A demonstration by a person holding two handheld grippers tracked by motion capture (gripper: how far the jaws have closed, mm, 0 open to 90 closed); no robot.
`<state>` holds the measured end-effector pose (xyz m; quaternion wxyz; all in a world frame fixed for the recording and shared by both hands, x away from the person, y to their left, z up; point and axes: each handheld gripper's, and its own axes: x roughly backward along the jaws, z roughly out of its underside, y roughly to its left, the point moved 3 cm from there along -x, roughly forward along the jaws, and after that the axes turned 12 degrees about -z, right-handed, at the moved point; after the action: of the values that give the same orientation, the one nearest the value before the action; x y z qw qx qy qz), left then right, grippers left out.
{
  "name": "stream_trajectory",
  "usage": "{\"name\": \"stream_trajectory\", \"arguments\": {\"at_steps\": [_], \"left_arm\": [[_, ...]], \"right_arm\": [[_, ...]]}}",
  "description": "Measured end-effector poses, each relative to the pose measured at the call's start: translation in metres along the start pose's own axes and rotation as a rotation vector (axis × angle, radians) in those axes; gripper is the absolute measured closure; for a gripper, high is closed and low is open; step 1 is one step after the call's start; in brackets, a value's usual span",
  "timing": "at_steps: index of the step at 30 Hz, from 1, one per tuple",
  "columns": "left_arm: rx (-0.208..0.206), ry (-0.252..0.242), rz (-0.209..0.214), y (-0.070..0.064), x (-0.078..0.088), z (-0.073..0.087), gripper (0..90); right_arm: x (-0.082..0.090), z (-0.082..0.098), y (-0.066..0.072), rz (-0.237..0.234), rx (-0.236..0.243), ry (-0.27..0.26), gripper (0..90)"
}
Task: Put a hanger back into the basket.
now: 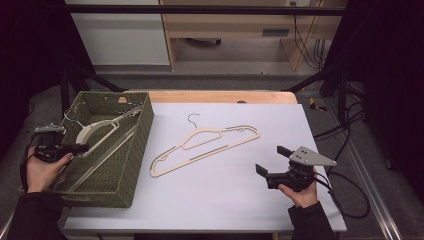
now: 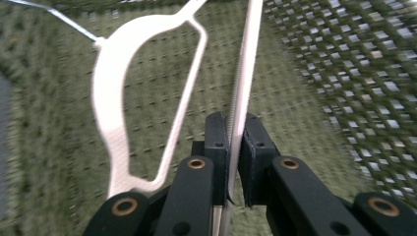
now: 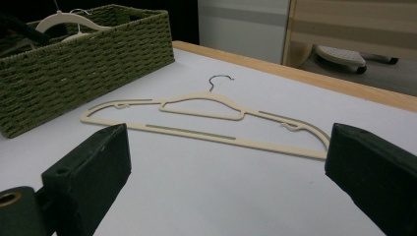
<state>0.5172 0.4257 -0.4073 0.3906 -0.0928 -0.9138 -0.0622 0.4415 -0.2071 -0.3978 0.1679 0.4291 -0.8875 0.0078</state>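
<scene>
In woven green basket [image 1: 135,150], left tool [image 2: 235,147] pinching thin cream hanger [image 2: 118,98], right tool [image 3: 221,182] wide open.

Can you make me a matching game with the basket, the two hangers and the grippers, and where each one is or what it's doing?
Things:
1. green basket
2. hanger on the table
3. hanger in the basket
4. left gripper
5. right gripper

States:
A. jaws wide open, nothing between them
B. lies flat on the white tabletop
C. stands at the table's left end
D. jaws shut on a thin hanger bar
E. pale, lying inside woven walls

Pairs: 1-C, 2-B, 3-E, 4-D, 5-A
</scene>
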Motion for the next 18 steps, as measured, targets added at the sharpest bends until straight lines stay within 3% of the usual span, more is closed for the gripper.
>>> {"name": "stream_trajectory", "arguments": {"at_steps": [5,7,11,14,18], "left_arm": [[0.037,0.062,-0.101,0.007,-0.007,0.004,80.4],[0.053,0.101,-0.119,0.011,-0.008,0.006,78.7],[0.056,0.130,-0.153,0.013,-0.011,0.008,73.5],[0.078,0.135,-0.170,0.013,-0.012,0.008,65.4],[0.058,0.129,-0.180,0.012,-0.010,0.008,61.0]], "right_arm": [[-0.001,0.000,0.000,-0.003,0.000,0.002,4.1],[-0.002,0.001,0.001,-0.003,-0.002,0.003,4.1],[-0.003,0.001,0.001,-0.003,-0.003,0.006,4.1],[-0.003,0.001,0.001,-0.006,-0.005,0.007,4.1],[-0.003,0.001,0.001,-0.005,-0.004,0.007,4.1]]}}
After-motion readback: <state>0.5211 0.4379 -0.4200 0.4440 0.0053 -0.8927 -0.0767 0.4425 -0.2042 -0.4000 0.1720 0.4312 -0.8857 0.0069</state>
